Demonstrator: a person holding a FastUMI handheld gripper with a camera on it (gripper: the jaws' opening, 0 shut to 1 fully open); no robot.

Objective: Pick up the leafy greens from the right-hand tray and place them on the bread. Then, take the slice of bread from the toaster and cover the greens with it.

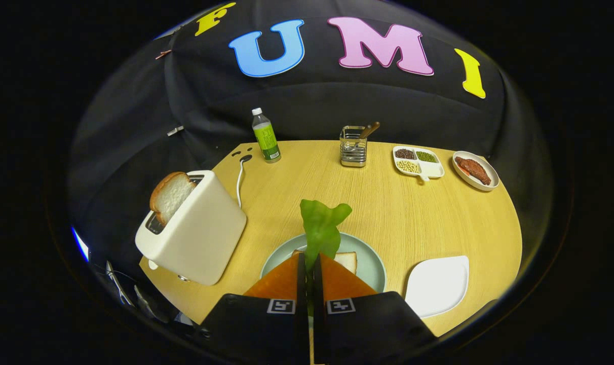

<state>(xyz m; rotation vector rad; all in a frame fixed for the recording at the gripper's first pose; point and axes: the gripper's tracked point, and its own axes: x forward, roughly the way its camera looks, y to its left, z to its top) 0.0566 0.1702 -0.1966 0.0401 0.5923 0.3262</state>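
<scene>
Lettuce leaf (321, 228) stands pinched in your hand-held gripper (310, 261), above the bread slice (347, 260) on the round plate (373, 263). Toaster (195, 233) on the desk (388, 213) holds another slice (171, 195); the white tray (437, 285) lies bare.

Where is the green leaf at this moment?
The green lettuce leaf is pinched between the gripper jaws, hanging over the pale round plate holding the white bread slice.

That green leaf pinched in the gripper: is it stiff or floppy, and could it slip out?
The green lettuce leaf stands upright above the gripper, whose fingers are shut on its lower end, so it probably has some stiffness. Its wavy tip suggests it is thin, light and likely to bend when released onto the white bread slice. The narrow grip could let it slip.
</scene>
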